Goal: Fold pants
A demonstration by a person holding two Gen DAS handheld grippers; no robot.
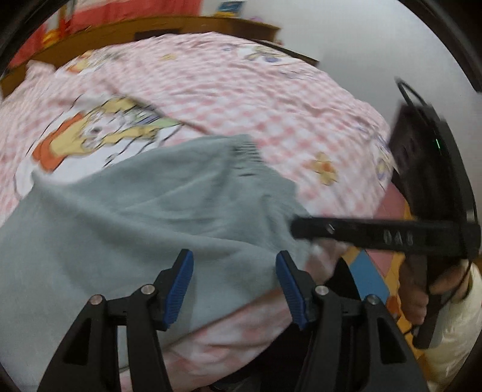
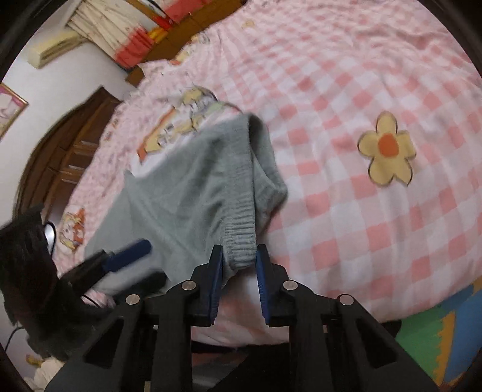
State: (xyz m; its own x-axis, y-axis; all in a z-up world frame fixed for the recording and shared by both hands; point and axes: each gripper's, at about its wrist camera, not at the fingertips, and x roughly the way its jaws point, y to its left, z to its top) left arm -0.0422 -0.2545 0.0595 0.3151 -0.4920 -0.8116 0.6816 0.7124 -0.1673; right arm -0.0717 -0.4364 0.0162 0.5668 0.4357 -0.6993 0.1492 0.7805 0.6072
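Grey knit pants (image 1: 150, 211) lie bunched on a pink checked bed, near its front edge. My left gripper (image 1: 235, 259) hovers over them, open, its blue pads wide apart with nothing pinched. In the right wrist view the pants (image 2: 186, 187) rise in a fold toward my right gripper (image 2: 239, 253), which is shut on the ribbed hem (image 2: 241, 241). That gripper (image 1: 304, 230) shows side-on at the cloth's right edge in the left wrist view, a hand (image 1: 421, 301) holding it. One blue finger of the left gripper (image 2: 129, 253) lies over the pants' left part.
The bed sheet (image 2: 346, 90) carries cartoon prints and a yellow flower (image 2: 387, 149). A wooden headboard (image 1: 168, 25) and white wall stand behind. A coloured foam floor mat (image 2: 446, 325) lies beside the bed. A wooden door (image 2: 66, 156) is at the left.
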